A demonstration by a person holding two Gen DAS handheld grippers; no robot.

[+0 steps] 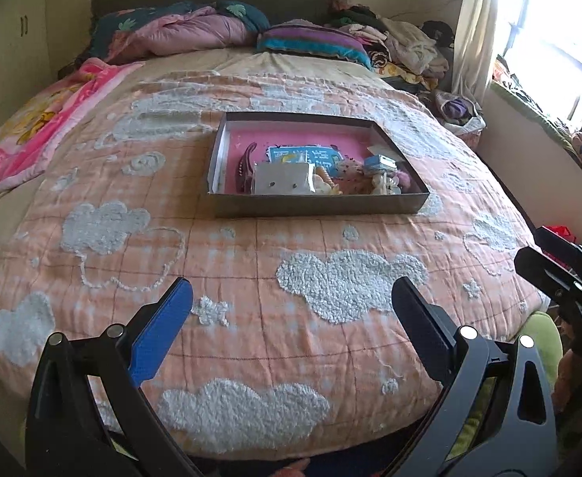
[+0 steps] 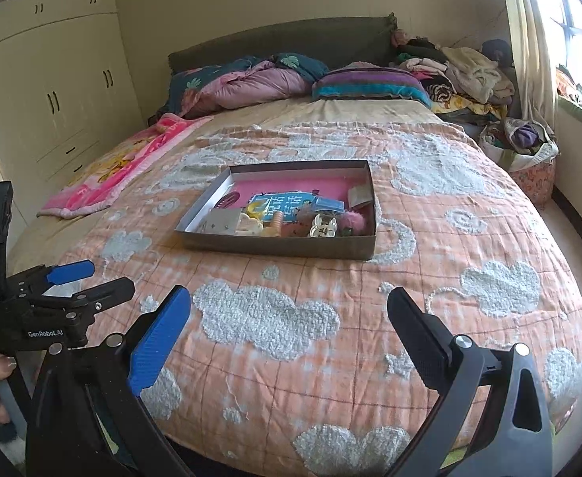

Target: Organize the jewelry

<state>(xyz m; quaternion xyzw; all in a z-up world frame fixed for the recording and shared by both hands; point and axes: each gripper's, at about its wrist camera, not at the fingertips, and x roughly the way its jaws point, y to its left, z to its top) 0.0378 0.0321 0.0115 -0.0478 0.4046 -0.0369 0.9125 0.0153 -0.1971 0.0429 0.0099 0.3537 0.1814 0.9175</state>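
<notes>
On left gripper (image 2: 90, 278) body: "GenRobot.AI" (white lettering).

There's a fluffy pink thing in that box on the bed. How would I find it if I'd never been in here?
Start at the shallow grey box on the peach cloud-pattern quilt. Look along its near wall towards the right-hand corner. The pink pom-pom lies there, right of a pale claw clip; it is the only furry thing among hard clips and cards.
</notes>
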